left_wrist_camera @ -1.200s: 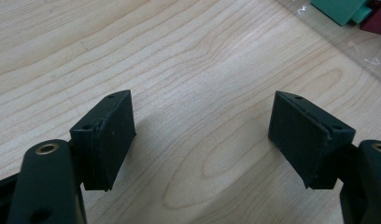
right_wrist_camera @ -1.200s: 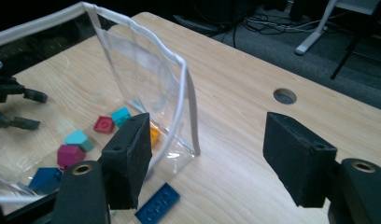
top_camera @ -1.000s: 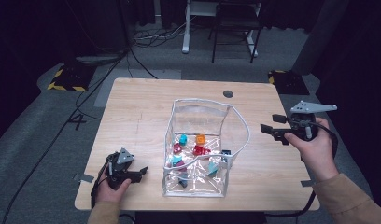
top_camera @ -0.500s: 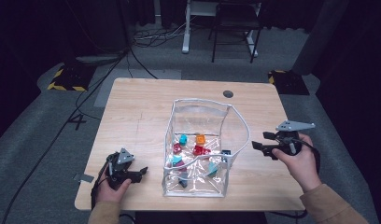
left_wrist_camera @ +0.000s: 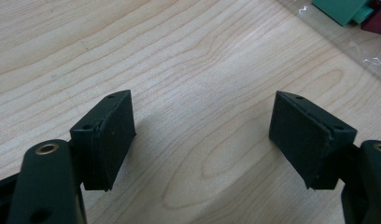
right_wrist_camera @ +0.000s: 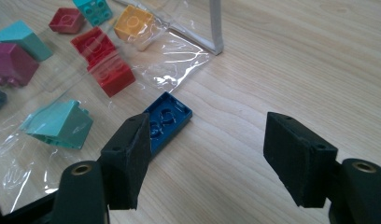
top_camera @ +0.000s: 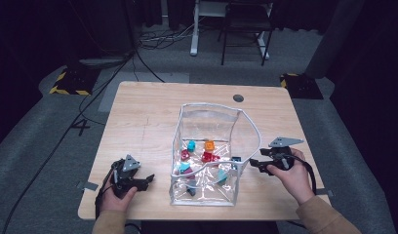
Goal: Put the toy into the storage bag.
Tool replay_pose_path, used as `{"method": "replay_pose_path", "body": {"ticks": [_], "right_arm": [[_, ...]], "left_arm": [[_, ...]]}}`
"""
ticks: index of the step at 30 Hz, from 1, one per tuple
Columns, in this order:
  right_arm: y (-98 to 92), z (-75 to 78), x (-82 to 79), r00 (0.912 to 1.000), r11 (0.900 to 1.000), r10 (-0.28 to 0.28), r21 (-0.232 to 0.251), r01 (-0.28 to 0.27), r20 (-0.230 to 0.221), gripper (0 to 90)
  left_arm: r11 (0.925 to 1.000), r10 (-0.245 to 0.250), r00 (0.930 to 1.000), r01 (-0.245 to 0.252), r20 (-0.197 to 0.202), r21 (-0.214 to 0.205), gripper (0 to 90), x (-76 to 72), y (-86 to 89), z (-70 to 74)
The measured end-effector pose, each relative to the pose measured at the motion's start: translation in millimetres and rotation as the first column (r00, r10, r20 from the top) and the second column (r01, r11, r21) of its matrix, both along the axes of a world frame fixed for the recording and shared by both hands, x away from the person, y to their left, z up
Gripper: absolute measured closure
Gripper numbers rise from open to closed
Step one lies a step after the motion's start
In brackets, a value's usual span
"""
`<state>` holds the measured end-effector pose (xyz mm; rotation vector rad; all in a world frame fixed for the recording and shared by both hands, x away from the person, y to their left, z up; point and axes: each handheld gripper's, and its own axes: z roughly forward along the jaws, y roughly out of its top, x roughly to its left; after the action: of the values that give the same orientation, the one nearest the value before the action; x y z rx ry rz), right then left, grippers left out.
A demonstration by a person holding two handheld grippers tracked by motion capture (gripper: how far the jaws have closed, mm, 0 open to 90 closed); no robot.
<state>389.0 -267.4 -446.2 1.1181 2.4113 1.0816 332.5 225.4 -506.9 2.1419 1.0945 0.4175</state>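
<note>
1. Right tongs (right_wrist_camera: 205, 154) are held spread, nothing between them, low over the tabletop (right_wrist_camera: 296, 60) just outside the bag (top_camera: 209, 161).
2. The blue brick (right_wrist_camera: 166, 120) is seen lying flat, studs up, just outside the bag's open side, touching or nearly touching the clear film (right_wrist_camera: 174, 65). It lies ahead of the right tongs, toward their left jaw, and is partly hidden by that jaw.
3. Its long axis is judged to run obliquely, toward the bag at the near end; a small shift toward the bag would be needed to straddle it.
4. The right tongs are much nearer; left tongs (left_wrist_camera: 202, 135) are seen spread and empty over bare wood on the bag's far side.
5. Brick look: thin, dark blue, glossy plate with round studs, short and rectangular.
</note>
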Motion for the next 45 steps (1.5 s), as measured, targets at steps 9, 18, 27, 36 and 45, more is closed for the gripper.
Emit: {"method": "replay_pose_path", "body": {"ticks": [9,18,27,36,45], "right_arm": [[22.3,-19.9,2.7,0.9992,0.9994,0.035,-0.004,-0.035,-0.019,32.6],[28.7,-35.1,4.9,0.9993,0.9988,0.021,-0.044,-0.022,-0.031,33.3],[12.4,-42.0,3.8,0.9984,0.9976,-0.022,-0.066,0.018,-0.052,35.1],[-23.5,-39.2,-6.9,0.9944,0.9923,-0.086,-0.095,0.08,-0.061,35.2],[-27.0,-27.6,-19.5,0.9968,0.9973,-0.071,-0.022,0.07,-0.037,33.0]], "left_arm": [[1.0,0.0,1.0,0.0,0.0,0.0,22.9,0.0,0.0,0.0],[1.0,0.0,1.0,0.0,0.0,0.0,22.8,0.0,0.0,0.0],[1.0,0.0,1.0,0.0,0.0,0.0,22.8,0.0,0.0,0.0],[1.0,0.0,1.0,0.0,0.0,0.0,22.8,0.0,0.0,0.0],[1.0,0.0,1.0,0.0,-0.001,0.0,22.8,0.0,0.0,0.1]]}}
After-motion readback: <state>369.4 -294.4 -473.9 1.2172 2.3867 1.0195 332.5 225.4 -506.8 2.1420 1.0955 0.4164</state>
